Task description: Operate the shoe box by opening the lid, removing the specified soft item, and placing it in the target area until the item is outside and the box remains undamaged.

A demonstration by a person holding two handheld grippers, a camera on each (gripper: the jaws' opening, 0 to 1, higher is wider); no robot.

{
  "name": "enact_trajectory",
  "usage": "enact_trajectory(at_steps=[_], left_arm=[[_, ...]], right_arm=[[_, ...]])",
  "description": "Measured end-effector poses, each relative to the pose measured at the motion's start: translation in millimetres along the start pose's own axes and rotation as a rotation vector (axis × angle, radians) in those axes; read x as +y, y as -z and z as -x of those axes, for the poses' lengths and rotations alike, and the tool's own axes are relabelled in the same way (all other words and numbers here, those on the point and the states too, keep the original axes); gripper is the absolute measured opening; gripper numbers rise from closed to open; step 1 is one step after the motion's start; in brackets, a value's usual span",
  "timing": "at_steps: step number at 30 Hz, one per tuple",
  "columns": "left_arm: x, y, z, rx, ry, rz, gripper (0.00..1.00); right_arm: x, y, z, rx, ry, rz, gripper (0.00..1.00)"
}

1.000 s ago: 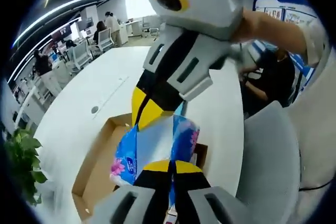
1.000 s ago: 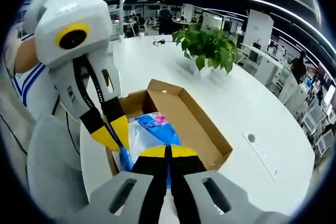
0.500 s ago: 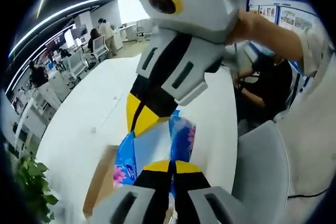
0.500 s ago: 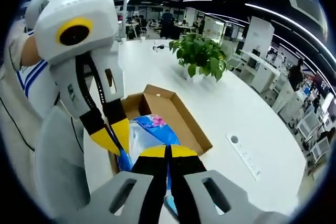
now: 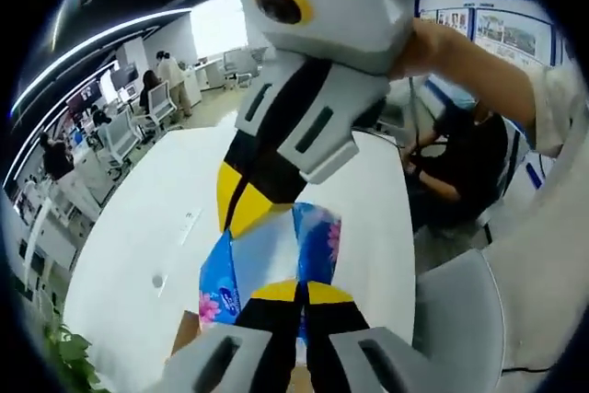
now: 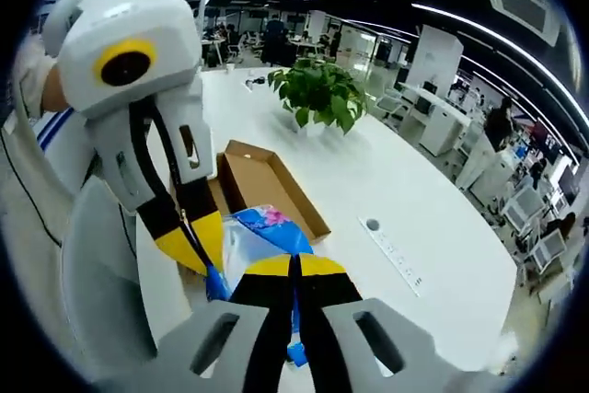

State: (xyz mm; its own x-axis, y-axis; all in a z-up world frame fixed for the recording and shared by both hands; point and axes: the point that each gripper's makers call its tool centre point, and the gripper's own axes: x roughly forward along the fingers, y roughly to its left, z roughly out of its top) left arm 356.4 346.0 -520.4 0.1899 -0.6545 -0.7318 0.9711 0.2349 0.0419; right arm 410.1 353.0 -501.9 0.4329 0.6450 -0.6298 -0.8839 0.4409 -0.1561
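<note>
A soft blue tissue pack with pink flowers (image 5: 276, 250) hangs in the air, held from two sides. My left gripper (image 5: 299, 288) is shut on its near edge, and my right gripper (image 5: 241, 209) comes down from above, shut on its far edge. In the right gripper view my right gripper (image 6: 296, 265) pinches the tissue pack (image 6: 265, 230), and the left gripper (image 6: 193, 246) clamps its left edge. The open brown shoe box (image 6: 267, 181) lies below on the white table (image 6: 368, 181), beyond the pack. A corner of the shoe box (image 5: 182, 342) peeks out low in the left gripper view.
A potted plant (image 6: 317, 89) stands on the table past the box. A socket strip (image 6: 394, 248) is set into the tabletop to the right. A grey chair (image 6: 101, 273) sits at the table's near edge, seen also as the chair (image 5: 460, 319). A seated person (image 5: 460, 154) is nearby.
Both grippers have risen with the tissue pack between them. The box now lies farther below and looks smaller in both views.
</note>
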Motion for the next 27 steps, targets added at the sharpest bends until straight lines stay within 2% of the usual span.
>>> enact_trajectory(at_steps=[8,12,20,27], left_arm=[[-1.2,-32.2,-26.4,-0.011,0.03,-0.04,0.0],[0.6,-43.0,-40.8,-0.005,0.042,-0.058,0.0],[7.1,-55.8,-71.1,0.016,0.069,-0.073,0.0],[8.7,-57.6,-102.0,0.036,0.101,-0.078,0.0]], right_arm=[[-28.3,23.9,22.4,0.028,0.021,-0.033,0.0],[-42.9,37.2,28.6,0.041,0.03,-0.038,0.0],[-66.8,65.1,34.2,0.049,0.038,-0.064,0.0],[-82.6,95.1,31.4,0.061,0.037,-0.104,0.0]])
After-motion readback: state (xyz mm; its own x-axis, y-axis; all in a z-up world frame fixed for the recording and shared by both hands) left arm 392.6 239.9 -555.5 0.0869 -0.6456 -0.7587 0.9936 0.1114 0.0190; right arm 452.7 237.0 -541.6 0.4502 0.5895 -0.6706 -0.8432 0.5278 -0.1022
